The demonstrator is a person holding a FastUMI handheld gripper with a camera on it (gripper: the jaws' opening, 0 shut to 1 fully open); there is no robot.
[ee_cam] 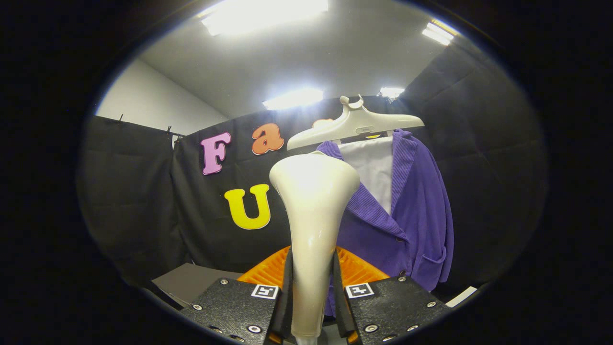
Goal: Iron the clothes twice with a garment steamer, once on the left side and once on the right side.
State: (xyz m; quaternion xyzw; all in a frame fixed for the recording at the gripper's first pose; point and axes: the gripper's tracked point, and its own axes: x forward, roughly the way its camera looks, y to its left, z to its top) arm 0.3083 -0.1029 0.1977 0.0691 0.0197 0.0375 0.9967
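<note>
Gripper view: one garment steamer (313,211) is seen clamped in the gripper (312,292), its cream handle pressed on both sides by the two fingers (286,292) and its broad rounded head raised upright just ahead of them. One orange ribbed thing (357,270) is seen low behind the handle, spreading to either side of the fingers; what it is cannot be told.

One purple jacket (412,215) is hung on one pale plastic hanger (354,125), beyond the fingers and to the right of the steamer head. The jacket is worn open at the top, and one white garment (373,167) is held inside it, showing between the two lapels. One patch pocket (431,268) is seen low on the jacket's far side; whether anything is in it cannot be told. The near lapel and shoulder are covered by the steamer head, so whether the head touches the cloth cannot be told.

Open room is left to the left of the steamer, between it and the black cloth wall (143,201). To the right of the jacket's outer edge the black cloth comes near. One grey flat surface (191,282) is seen low on the left, beside the fingers. Four ceiling lights (292,98) are counted overhead.
</note>
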